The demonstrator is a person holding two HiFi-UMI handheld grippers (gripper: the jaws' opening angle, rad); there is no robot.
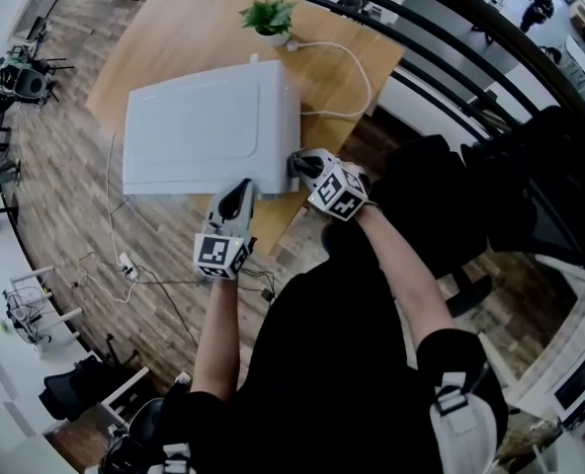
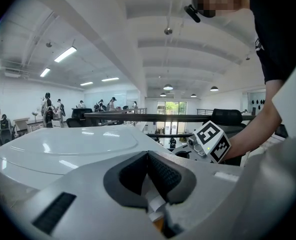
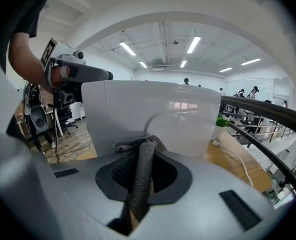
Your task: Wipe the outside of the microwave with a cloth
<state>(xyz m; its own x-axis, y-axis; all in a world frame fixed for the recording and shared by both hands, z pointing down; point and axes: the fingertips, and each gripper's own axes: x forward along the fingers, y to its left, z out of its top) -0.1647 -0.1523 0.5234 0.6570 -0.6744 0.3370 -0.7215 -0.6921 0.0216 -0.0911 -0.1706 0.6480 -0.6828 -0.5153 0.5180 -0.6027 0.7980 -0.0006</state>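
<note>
Head view with both gripper views, read from near to far. Right gripper: jaws closed on a grey woven cloth, which stands up between the pads with its free end folded forward over the tips. Left gripper: jaws pressed together with no cloth in them, tips at the microwave's near top edge (whether they touch the casing cannot be told).

Microwave: a white box on the near part of the wooden counter, its long axis running left to right across the view. Its right end wall rises directly ahead of the cloth-bearing jaws, just beyond the cloth's tip. The right gripper is therefore the nearer to a bare outer face, and a wipe would probably start on that wall.

A white cable trails across the counter's right side. A potted plant stands toward the far edge.
</note>
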